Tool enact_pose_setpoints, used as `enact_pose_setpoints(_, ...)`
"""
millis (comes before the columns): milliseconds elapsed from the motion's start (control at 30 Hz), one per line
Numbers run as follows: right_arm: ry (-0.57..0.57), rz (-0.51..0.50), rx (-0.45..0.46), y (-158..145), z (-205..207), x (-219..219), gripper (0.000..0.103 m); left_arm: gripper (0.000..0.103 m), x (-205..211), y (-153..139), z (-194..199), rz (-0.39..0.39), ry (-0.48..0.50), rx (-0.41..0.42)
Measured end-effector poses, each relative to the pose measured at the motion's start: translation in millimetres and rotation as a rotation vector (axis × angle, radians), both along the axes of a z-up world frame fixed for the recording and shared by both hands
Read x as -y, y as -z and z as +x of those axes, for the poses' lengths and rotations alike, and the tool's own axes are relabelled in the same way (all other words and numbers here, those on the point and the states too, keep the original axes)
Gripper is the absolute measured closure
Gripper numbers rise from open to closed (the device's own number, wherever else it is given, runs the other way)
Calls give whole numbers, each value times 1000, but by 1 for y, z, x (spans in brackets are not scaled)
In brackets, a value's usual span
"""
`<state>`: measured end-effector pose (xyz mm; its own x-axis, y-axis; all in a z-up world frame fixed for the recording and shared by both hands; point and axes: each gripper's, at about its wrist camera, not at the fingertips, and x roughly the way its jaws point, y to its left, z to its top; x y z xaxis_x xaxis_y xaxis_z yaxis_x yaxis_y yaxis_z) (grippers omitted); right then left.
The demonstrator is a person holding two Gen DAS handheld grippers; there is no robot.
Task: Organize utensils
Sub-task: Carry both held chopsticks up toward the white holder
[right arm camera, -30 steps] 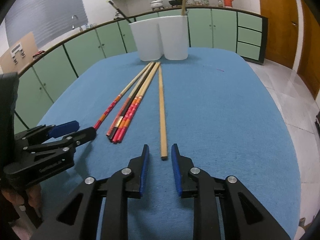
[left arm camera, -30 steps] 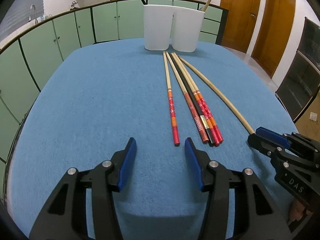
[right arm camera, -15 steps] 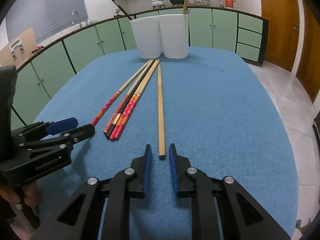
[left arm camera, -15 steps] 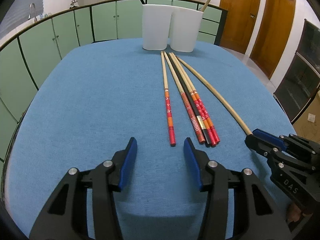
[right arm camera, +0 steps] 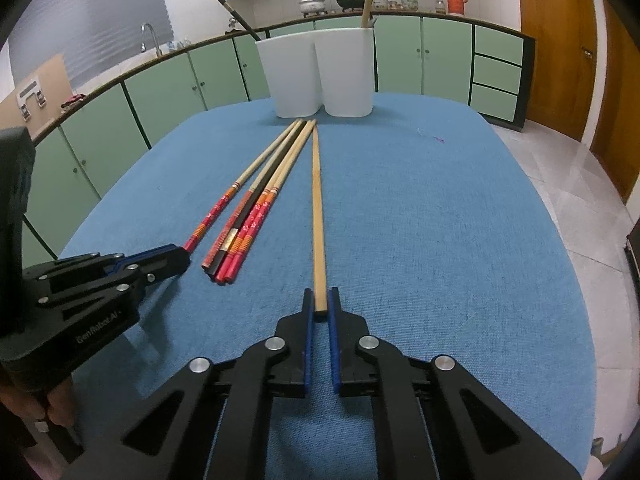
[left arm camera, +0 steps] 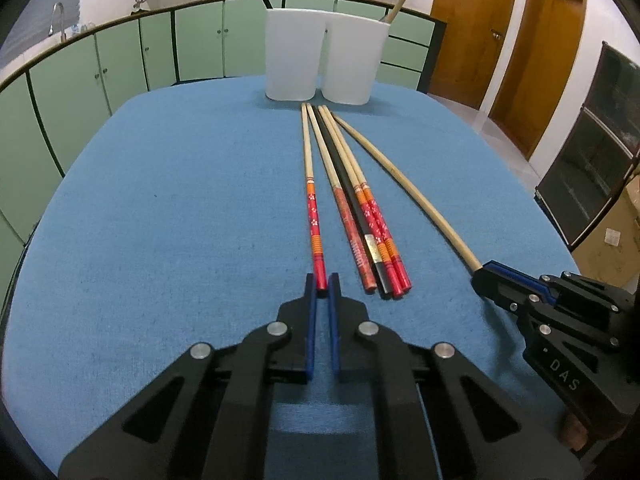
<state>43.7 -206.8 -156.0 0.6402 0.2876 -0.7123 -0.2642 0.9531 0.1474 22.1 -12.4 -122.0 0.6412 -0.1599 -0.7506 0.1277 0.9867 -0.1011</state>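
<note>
Several chopsticks lie on the blue table, pointing at two white holders. My left gripper is shut on the near end of a red-patterned chopstick, the leftmost one. My right gripper is shut on the near end of a plain bamboo chopstick, the rightmost one. Both chopsticks still rest on the cloth. A bundle of red and black chopsticks lies between them. The right gripper shows at the right of the left wrist view, and the left gripper at the left of the right wrist view.
The left holder holds a dark chopstick and the right holder a bamboo one. The blue cloth table has rounded edges. Green cabinets ring the room behind; wooden doors stand at the right.
Both grippers moved forward and closed: the left on the red-patterned chopstick's end, the right on the bamboo chopstick's end. The chopsticks have not shifted.
</note>
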Motion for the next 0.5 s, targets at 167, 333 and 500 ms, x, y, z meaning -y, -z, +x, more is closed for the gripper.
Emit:
enact_pose_setpoints(167, 4, -3, 54, -25, -2, 8, 96, 98, 0, -29, -5, 44, 0, 84)
enact_pose_setpoints(333, 4, -14, 143, -65, -4, 17, 96, 98, -2, -70, -9, 65, -6, 184)
enact_pose_setpoints(500, 9, -3, 220, -101, 1, 27, 96, 98, -6, -112, -9, 53, -13, 288)
